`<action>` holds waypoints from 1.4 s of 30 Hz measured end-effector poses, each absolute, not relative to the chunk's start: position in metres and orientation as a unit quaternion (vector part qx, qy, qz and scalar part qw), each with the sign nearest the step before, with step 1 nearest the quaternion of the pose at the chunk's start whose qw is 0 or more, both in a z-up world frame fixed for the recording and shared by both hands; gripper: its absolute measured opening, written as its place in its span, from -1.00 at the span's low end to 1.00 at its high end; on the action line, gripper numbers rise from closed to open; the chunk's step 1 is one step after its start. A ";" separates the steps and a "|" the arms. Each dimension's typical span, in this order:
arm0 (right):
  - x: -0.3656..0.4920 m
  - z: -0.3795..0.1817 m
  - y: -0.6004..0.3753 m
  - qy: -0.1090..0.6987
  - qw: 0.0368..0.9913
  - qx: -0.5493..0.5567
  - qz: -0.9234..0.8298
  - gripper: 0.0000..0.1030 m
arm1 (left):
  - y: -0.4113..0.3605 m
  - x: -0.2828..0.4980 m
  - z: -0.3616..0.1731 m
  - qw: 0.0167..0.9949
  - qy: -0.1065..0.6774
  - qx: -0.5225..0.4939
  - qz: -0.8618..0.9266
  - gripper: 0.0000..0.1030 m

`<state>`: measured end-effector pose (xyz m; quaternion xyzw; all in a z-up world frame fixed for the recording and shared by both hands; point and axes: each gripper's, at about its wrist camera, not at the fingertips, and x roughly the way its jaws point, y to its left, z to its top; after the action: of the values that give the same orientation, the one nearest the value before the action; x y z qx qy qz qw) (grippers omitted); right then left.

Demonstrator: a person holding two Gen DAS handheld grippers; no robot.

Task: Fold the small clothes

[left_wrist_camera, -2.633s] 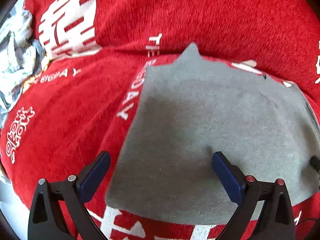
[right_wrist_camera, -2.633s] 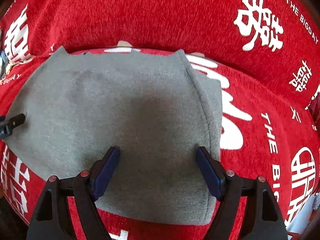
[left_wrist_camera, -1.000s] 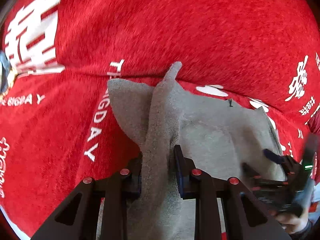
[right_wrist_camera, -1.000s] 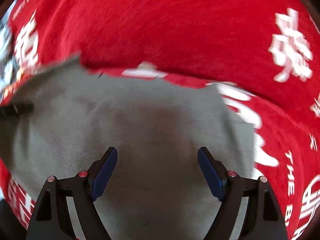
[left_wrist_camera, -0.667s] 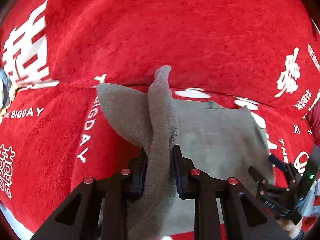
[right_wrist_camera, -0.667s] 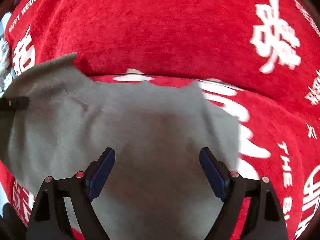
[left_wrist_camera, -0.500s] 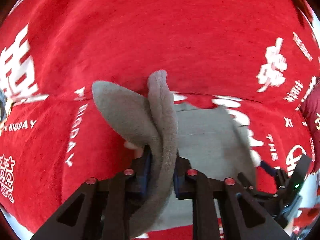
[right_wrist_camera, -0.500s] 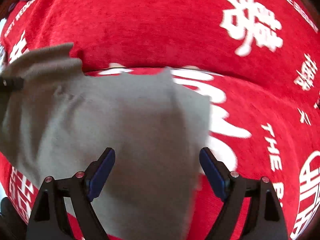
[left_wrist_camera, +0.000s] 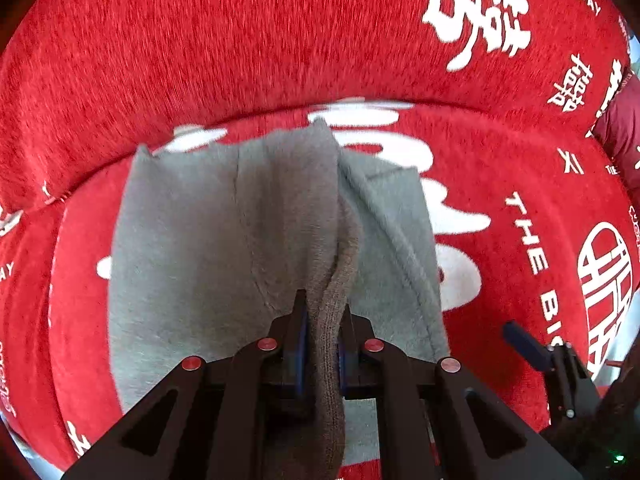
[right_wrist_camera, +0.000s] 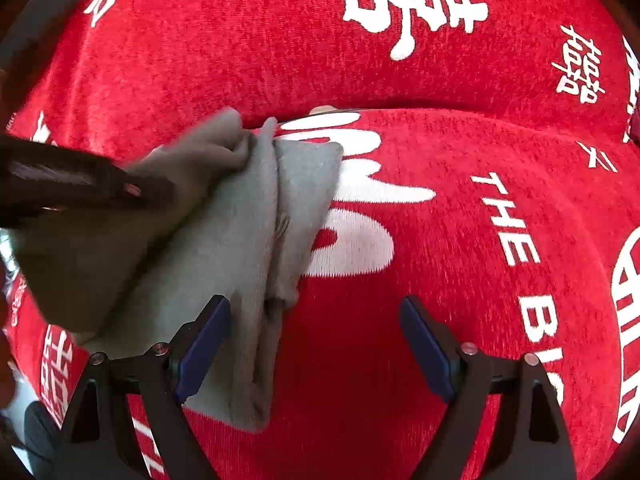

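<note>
Our left gripper (left_wrist_camera: 322, 344) is clamped tight on a raised ridge of the grey garment (left_wrist_camera: 224, 248), w/ the rest spread center-left of frame over the red sofa cover (left_wrist_camera: 240, 40). Our right gripper (right_wrist_camera: 316, 344) gapes wide, holding nothing, over red fabric; the garment's folded edge touches its left finger (right_wrist_camera: 202, 344).

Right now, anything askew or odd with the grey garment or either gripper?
Nothing damaged or spilled. The grey garment is mid-fold: the left gripper is shut on a bunched edge, so the layers sit uneven, with a strip of the lower layer showing on the right. The right gripper hangs open, holding nothing, over the red sofa cover.
</note>
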<state>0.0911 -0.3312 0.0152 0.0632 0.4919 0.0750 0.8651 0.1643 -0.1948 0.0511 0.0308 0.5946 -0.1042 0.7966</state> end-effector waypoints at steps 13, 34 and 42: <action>0.087 0.013 -0.354 0.482 0.866 0.116 0.066 0.71 | -0.225 0.177 0.080 0.801 0.588 -0.005 -0.111 -0.76; 0.074 0.065 -0.334 0.451 0.866 0.143 0.160 0.73 | -0.091 0.128 0.086 0.827 0.555 -0.041 -0.077 0.52; 0.083 0.096 -0.256 0.406 0.885 0.036 0.224 0.73 | -0.050 0.111 0.034 0.812 0.577 -0.079 -0.029 0.52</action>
<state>0.0832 -0.2557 0.0960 0.0360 0.4061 0.2237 0.8853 0.1111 -0.0496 0.0343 -0.0787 0.5773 -0.0294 0.8122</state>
